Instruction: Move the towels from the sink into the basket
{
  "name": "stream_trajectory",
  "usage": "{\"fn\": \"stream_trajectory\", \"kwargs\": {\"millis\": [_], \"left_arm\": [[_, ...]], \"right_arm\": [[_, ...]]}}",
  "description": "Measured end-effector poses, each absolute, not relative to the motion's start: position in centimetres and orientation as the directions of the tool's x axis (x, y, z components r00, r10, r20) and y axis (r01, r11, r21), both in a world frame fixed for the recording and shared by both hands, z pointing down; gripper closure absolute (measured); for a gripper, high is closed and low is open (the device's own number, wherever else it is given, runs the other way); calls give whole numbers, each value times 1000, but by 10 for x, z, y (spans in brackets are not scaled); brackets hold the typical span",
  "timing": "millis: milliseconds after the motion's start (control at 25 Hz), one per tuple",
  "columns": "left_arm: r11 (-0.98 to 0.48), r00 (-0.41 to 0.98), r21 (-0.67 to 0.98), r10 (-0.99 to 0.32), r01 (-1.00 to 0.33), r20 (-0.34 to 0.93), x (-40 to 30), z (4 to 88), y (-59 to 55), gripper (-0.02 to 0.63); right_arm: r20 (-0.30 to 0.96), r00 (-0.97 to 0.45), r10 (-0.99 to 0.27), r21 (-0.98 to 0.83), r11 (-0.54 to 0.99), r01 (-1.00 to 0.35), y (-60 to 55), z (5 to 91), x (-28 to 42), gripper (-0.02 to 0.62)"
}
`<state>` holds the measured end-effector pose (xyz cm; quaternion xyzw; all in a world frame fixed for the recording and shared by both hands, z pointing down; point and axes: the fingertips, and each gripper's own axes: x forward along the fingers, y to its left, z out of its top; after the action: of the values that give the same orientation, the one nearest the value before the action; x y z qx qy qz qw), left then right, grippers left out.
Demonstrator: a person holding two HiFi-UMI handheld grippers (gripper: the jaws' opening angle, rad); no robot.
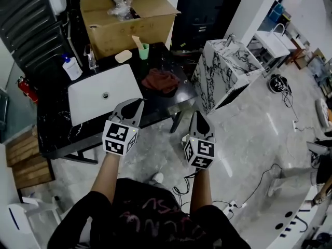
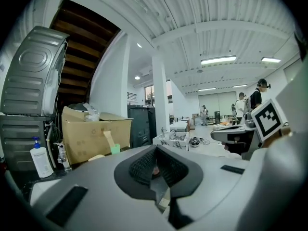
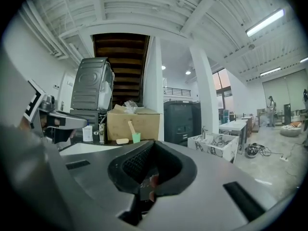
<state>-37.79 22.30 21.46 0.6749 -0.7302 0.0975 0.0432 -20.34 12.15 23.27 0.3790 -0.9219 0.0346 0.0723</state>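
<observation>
Plainly overhead: red towel (image 1: pixel 161 81) beside sink (image 1: pixel 104 95).

Cardboard box (image 1: pixel 129 19) cut by top edge.

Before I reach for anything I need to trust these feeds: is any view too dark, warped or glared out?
Head view: dim, the black marble counter swallows detail, but the white rectangular sink and crumpled reddish-brown towel stand out; glare streaks on the glossy grey floor. Left gripper view: heavy fisheye bending, black corners. Right gripper view: same fisheye, the ceiling tube light blown out.
</observation>
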Motion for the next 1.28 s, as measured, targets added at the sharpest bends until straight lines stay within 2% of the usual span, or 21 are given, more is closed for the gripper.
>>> {"fn": "stream_trajectory", "kwargs": {"millis": [360, 1280], "left_arm": [[79, -98, -97, -972, -992, 214, -380, 219, 187, 589], [-31, 27, -6, -940, -1000, 341, -437, 299, 57, 589]], "right_arm": [[165, -722, -672, -26, 729, -684, 87, 239, -213, 580], [264, -669, -695, -21, 689, -724, -21, 291, -280, 580]]}}
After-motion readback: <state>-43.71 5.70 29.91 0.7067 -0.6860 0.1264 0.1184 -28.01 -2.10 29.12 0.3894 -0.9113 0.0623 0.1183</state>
